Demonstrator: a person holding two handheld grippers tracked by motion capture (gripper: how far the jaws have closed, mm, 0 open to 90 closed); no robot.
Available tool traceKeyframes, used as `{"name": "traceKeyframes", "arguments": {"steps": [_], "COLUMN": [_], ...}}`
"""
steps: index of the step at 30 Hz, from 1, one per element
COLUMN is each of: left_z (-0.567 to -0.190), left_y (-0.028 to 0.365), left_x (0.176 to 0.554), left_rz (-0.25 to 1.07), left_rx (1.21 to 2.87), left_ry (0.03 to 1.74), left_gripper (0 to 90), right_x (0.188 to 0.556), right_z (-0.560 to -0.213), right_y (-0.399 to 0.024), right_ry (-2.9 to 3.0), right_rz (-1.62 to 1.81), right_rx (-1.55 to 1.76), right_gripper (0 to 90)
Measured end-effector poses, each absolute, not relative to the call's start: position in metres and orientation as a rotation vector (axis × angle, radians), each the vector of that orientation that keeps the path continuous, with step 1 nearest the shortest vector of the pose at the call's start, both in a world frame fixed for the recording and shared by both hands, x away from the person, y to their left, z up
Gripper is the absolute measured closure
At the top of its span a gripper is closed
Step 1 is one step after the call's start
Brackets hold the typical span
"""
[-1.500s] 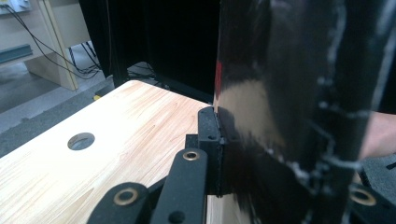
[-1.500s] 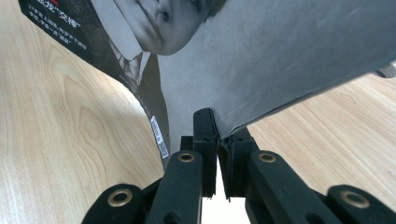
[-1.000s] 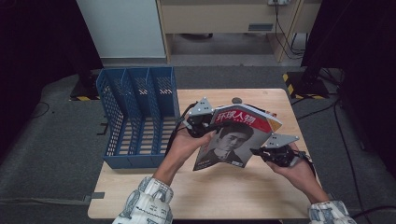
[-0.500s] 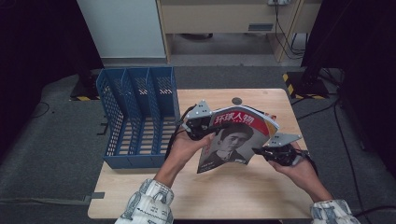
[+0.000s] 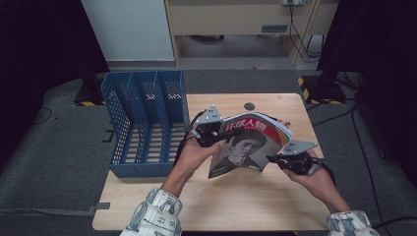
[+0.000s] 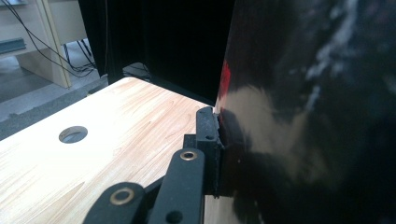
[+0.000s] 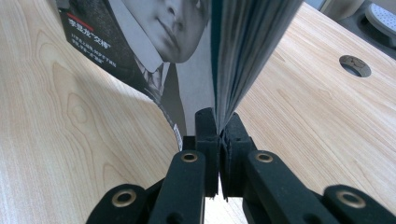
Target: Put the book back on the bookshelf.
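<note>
Blue file rack (image 5: 147, 125) (wooden table (image 5: 246, 201))

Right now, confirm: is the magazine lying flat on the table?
No, the magazine is held up off the table, clamped at each side by a gripper.

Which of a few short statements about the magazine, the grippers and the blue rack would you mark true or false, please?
1. Both grippers are clamped on the magazine. True: the left gripper pinches its left edge and the right gripper its right edge.
2. The magazine lies flat on the table. False: it is held up off the wood, tilted.
3. The blue file rack stands at the table's left side. True.
4. The magazine is already inside the rack. False: it is to the right of the rack, between the two hands.
5. The magazine's cover shows a portrait under a red band. True.
</note>
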State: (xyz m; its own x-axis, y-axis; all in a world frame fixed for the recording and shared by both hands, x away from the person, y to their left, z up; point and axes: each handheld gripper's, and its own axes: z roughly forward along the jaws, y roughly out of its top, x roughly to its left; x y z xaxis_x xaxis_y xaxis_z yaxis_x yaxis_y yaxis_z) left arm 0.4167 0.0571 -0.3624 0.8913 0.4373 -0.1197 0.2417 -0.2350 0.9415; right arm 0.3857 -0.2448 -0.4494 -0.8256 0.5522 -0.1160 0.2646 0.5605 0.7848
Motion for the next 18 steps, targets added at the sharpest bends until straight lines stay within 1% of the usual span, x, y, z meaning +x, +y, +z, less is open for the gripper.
{"name": "traceKeyframes", "arguments": {"steps": [8,14,18], "left_z": [-0.3622,-0.3615,-0.3611], "left_y": [0.0549,0.0546,0.0551], "left_x": [0.4165,0.4153,0.4144], "left_rz": [0.191,0.198,0.2], "left_rx": [1.818,1.825,1.826], "left_ry": [0.516,0.501,0.495], "left_gripper": [82.4,85.9,86.6], "right_x": [0.3854,0.3864,0.3867], "right_z": [-0.4495,-0.4508,-0.4513], "right_y": [-0.2456,-0.2465,-0.2465], "right_ry": [2.445,2.437,2.437], "right_rz": [1.143,1.159,1.169], "right_rx": [0.677,0.689,0.705], "right_gripper": [88.2,88.1,87.8]}}
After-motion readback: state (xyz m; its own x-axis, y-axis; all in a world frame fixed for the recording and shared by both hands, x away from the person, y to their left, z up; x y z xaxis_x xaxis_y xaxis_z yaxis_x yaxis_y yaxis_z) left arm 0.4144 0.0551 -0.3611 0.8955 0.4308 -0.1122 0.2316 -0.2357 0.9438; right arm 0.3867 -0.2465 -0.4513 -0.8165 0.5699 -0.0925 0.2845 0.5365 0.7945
